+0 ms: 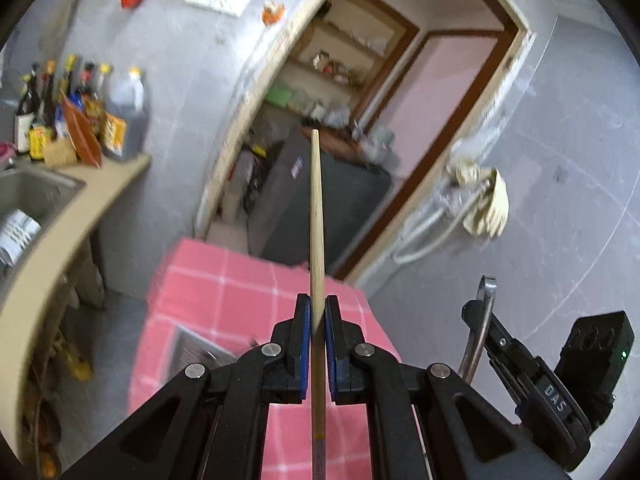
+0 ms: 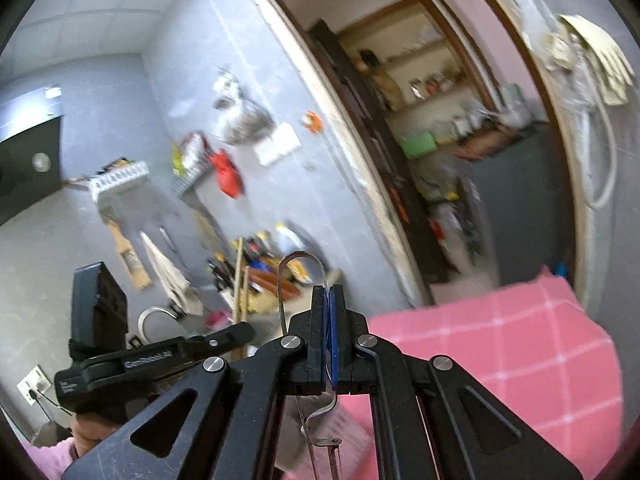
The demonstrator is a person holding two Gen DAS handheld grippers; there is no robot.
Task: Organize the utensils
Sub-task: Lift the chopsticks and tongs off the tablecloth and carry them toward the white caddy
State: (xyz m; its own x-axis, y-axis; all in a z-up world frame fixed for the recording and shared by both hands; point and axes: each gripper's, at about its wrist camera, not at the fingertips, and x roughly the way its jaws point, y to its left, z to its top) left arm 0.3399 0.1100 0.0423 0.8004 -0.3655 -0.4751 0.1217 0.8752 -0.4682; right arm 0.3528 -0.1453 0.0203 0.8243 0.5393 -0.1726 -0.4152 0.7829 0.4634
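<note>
My left gripper (image 1: 317,312) is shut on a long wooden chopstick (image 1: 316,216) that points up and forward, high above a table with a pink checked cloth (image 1: 224,284). My right gripper (image 2: 329,300) is shut on a thin metal utensil (image 2: 301,264) whose curved handle end loops above the fingers; its lower part hangs below the gripper. The right gripper with its metal utensil also shows in the left wrist view (image 1: 480,312), to the right of the chopstick. The left gripper shows in the right wrist view (image 2: 224,336), at the left.
A slotted tray (image 1: 192,350) lies on the pink cloth below the left gripper. A counter (image 1: 80,208) with a sink (image 1: 24,196) and sauce bottles (image 1: 80,116) runs along the left. An open doorway (image 2: 440,140) leads to a cluttered room behind.
</note>
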